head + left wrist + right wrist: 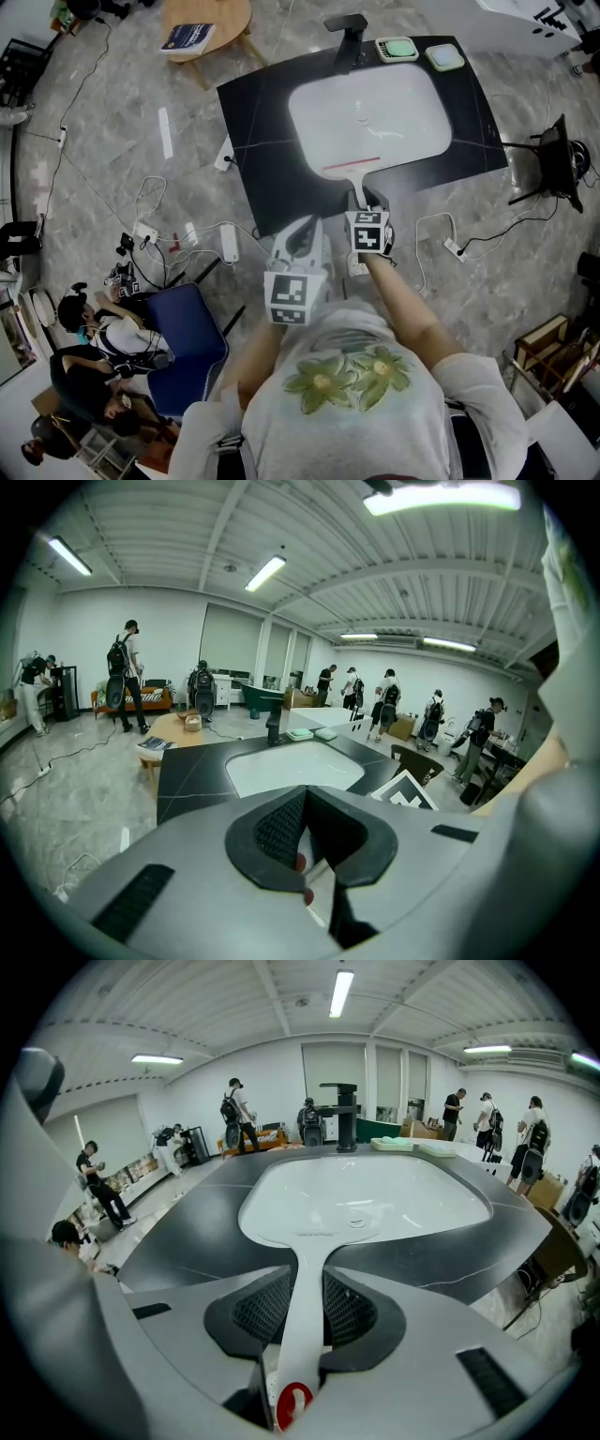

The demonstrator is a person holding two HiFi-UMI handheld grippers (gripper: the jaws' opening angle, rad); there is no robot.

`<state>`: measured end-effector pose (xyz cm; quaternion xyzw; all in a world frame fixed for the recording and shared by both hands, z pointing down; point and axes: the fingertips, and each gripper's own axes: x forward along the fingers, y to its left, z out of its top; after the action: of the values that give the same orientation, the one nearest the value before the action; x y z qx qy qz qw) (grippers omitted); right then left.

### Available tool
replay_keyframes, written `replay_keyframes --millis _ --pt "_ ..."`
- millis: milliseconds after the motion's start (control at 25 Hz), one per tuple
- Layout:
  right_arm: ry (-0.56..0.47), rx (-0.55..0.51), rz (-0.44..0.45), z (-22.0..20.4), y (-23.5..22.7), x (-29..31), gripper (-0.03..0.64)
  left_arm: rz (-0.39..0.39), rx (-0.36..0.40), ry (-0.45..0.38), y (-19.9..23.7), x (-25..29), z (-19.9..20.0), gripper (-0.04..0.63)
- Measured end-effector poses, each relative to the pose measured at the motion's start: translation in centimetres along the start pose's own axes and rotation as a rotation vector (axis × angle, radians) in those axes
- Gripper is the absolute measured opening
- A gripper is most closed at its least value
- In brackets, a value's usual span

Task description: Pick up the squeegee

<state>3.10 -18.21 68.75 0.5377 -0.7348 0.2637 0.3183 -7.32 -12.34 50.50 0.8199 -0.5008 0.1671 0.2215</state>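
Observation:
The white squeegee (355,180) has a red blade strip and lies over the near rim of the white sink basin (370,117). Its handle runs back between the jaws of my right gripper (365,206). In the right gripper view both ribbed pads (265,1309) press the sides of the handle (307,1274), and a red mark shows at the handle's end. My left gripper (302,236) hangs to the left of the right one, short of the counter's front edge. In the left gripper view its fingertips (305,794) meet with nothing between them.
The basin sits in a black counter (267,131) with a black faucet (347,36) and two pale green trays (397,48) at the far edge. A round wooden table (202,28) stands beyond. Cables and power strips (230,244) lie on the floor, with a blue chair (187,337) and seated people at lower left.

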Motion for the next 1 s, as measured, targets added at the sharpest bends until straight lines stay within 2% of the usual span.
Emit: replay_keyframes --millis 400,1000 --pt "0.013 0.000 0.021 0.0 -0.1 -0.3 0.106 0.001 -0.012 0.008 -0.2 -0.1 -0.4 0.009" --pt "-0.042 0.007 0.064 1.5 -0.4 -1.3 0.094 0.014 -0.015 -0.014 -0.4 -0.3 0.3 0.009"
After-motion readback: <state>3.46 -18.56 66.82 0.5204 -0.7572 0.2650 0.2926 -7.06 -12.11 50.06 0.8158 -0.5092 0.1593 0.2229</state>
